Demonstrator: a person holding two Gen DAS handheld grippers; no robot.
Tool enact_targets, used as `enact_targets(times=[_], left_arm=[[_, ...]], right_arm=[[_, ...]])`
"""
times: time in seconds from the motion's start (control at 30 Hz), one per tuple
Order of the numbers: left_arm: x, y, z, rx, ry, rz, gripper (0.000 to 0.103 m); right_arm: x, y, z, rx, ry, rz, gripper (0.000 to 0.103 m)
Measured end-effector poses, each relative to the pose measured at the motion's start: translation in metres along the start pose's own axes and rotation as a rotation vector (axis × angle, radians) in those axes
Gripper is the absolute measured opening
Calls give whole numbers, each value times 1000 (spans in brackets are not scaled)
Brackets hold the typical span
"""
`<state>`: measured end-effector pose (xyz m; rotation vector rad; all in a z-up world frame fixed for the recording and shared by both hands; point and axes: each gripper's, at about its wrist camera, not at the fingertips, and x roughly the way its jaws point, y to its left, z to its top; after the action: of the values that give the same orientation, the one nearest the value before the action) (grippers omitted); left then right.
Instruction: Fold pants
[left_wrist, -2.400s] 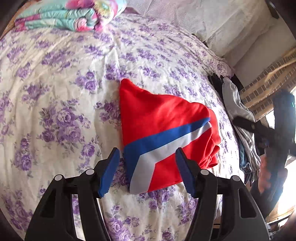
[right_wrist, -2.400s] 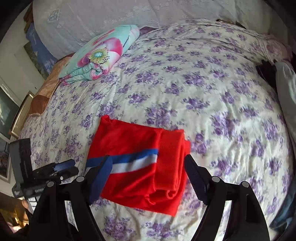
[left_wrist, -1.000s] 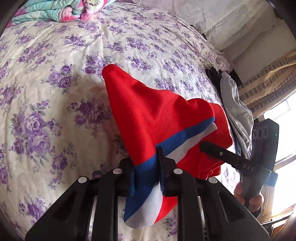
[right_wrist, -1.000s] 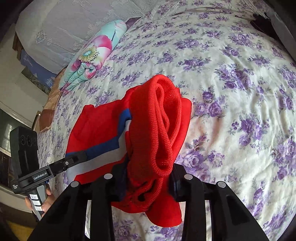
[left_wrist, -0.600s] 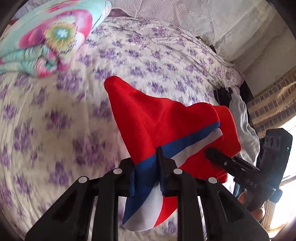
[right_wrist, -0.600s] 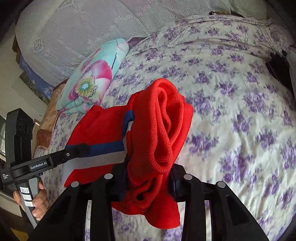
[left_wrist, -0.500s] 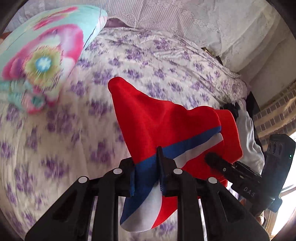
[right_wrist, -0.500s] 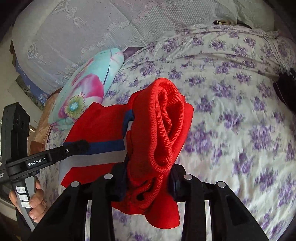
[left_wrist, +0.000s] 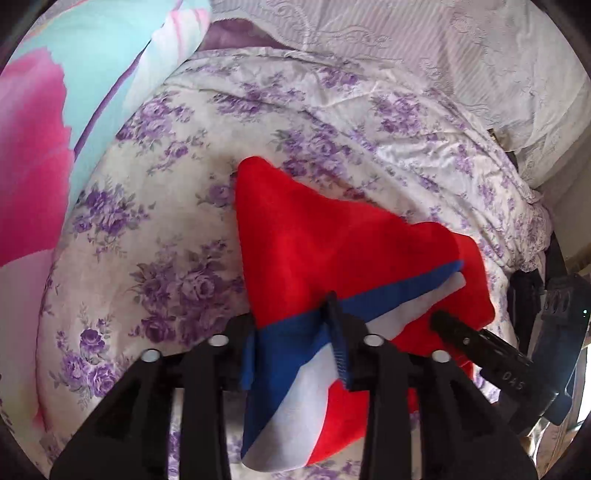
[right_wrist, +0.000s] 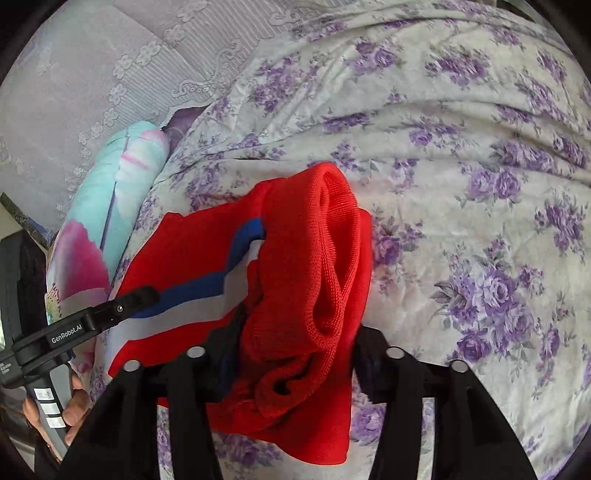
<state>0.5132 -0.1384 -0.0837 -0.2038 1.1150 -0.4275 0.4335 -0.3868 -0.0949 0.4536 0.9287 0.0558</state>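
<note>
Pants (left_wrist: 325, 254) partly behind left claw (left_wrist: 295, 343)

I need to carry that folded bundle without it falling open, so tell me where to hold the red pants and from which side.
Hold the red pants at their two near corners: the left gripper on the flat striped corner, the right gripper on the thick ribbed roll. Come from the near edge; the layers bunch there, so both shut grippers keep the fold together.

Purple-flowered bedspread (right_wrist: 461, 155), floral pillow (left_wrist: 48, 122), white lace drape (left_wrist: 424, 44).
</note>
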Motion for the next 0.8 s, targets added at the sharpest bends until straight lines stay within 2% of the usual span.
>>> enact_targets(times=[0.03, 0.13, 0.17, 0.2, 0.23, 0.27, 0.37, 0.43, 0.53, 0.63, 0.73, 0.8], left_arm=[[-1, 6, -3, -24, 2, 20, 62], [-32, 14, -10, -55, -8, 35, 64], [-51, 13, -14, -45, -34, 41, 65], [-72, 11, -20, -27, -69, 56, 66], [-95, 7, -29, -6, -104, 82, 73], [-119, 2, -41, 19, -141, 110, 83], [-189, -17, -91, 95, -270, 196, 96], [-225, -28, -133, 129, -312, 249, 98], [-261, -39, -195, 143, -339, 272, 98], [-278, -44, -247, 131, -352, 275, 98], [-274, -50, -269, 134, -339, 260, 98], [-270, -61, -277, 192, -357, 300, 98]], right_arm=[[-1, -4, -1, 18, 9, 1, 65], [-33, -1, 0, 13, -9, -72, 65], [-54, 4, 0, -13, -45, -129, 65], [-79, 13, -3, -52, -96, -221, 68], [-104, 25, -9, -101, -151, -307, 73], [-128, 35, -18, -142, -195, -356, 82], [-197, 66, -64, -209, -305, -403, 95], [-234, 84, -105, -233, -355, -427, 99], [-272, 98, -169, -236, -393, -406, 99], [-284, 93, -221, -195, -381, -329, 99], [-274, 90, -244, -158, -359, -222, 99], [-264, 91, -246, -175, -357, -197, 99]])
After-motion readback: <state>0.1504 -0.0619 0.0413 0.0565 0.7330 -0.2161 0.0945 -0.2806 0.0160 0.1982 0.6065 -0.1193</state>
